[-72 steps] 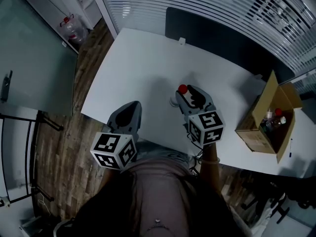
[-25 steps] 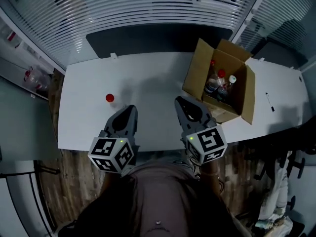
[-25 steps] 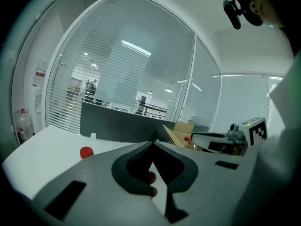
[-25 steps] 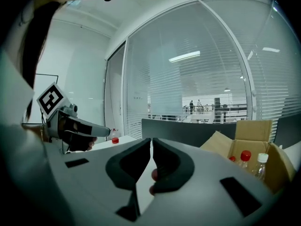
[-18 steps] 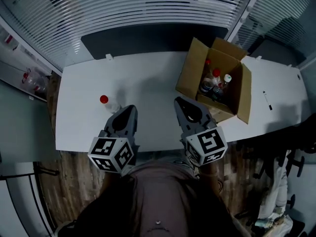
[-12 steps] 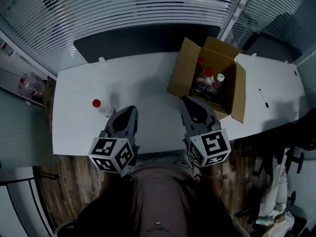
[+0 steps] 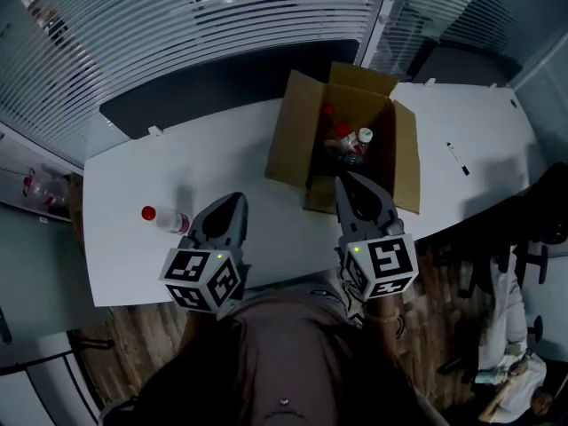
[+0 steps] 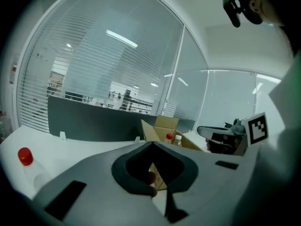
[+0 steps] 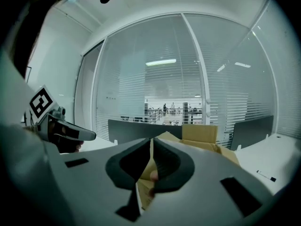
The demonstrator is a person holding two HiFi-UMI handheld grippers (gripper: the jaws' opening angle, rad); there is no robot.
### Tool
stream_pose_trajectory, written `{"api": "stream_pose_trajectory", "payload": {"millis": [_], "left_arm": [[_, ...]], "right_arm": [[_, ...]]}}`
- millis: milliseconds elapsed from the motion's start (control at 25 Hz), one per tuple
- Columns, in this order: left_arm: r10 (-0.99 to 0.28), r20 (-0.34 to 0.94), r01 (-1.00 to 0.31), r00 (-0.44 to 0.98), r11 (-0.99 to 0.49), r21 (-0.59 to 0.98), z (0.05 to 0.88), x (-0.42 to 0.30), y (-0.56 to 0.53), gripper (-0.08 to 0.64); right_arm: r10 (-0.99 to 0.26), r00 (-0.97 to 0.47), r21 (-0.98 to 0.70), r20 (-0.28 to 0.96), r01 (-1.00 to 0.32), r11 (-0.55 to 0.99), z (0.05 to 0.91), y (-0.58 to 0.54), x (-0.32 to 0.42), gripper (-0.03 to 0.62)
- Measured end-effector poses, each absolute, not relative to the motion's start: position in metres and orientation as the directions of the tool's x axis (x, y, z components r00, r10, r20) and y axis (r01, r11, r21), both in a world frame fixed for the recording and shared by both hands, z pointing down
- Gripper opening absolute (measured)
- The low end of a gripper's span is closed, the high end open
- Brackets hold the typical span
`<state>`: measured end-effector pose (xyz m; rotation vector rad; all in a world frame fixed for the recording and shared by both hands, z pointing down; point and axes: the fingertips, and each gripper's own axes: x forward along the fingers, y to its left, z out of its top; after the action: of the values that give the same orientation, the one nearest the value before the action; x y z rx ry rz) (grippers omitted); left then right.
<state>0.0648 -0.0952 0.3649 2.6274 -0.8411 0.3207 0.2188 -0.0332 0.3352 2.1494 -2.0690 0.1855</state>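
An open cardboard box [image 7: 293, 140] stands on the white table [image 7: 222, 153] with several capped bottles [image 7: 348, 140] upright inside. My right gripper [image 7: 351, 179] is shut and empty, its tip at the box's near wall. The box [image 9: 203, 134] fills the space just beyond its jaws. My left gripper [image 7: 234, 200] is also shut and empty, over the table's near side. A clear bottle with a red cap [image 7: 161, 217] lies on the table just left of it, and the same bottle [image 8: 26, 157] shows low left in the left gripper view.
A dark partition panel [image 7: 204, 87] runs along the table's far edge, with blinds behind glass beyond. A pen [image 7: 454, 159] lies on the table right of the box. Office chairs [image 7: 541, 220] stand at the right. The table's near edge is by my body.
The view has swung right: the box now sits ahead of my right gripper and the red-capped bottle has slid toward the left. Both grippers stay shut.
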Motion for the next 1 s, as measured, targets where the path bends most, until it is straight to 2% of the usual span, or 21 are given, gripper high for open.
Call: {"api": "stream_pose_trajectory", "payload": {"millis": [280,520,720,1000], "left_arm": [[-0.457,0.337,-0.548,0.823,-0.794,0.263,0.371,0.094,-0.096,0.009],[-0.442,0.380,-0.550,0.813,-0.796,0.251,0.377,0.096,-0.103,0.009],[-0.445,0.366,-0.550,0.818,-0.790,0.269,0.379,0.098,-0.109,0.009],[-0.456,0.378,-0.568,0.806,-0.775,0.277,0.384,0.092,-0.119,0.009]], "right_arm": [[-0.955,0.167,0.035,0.247,-0.986,-0.163,0.347,-0.029,0.265,0.038],[-0.939,0.209,0.046,0.274,-0.978,-0.204,0.351,-0.038,0.287,0.038],[-0.923,0.218,0.060,0.318,-0.976,-0.210,0.357,-0.052,0.306,0.040],[-0.893,0.219,0.086,0.394,-0.976,-0.202,0.374,-0.073,0.323,0.111]]}}
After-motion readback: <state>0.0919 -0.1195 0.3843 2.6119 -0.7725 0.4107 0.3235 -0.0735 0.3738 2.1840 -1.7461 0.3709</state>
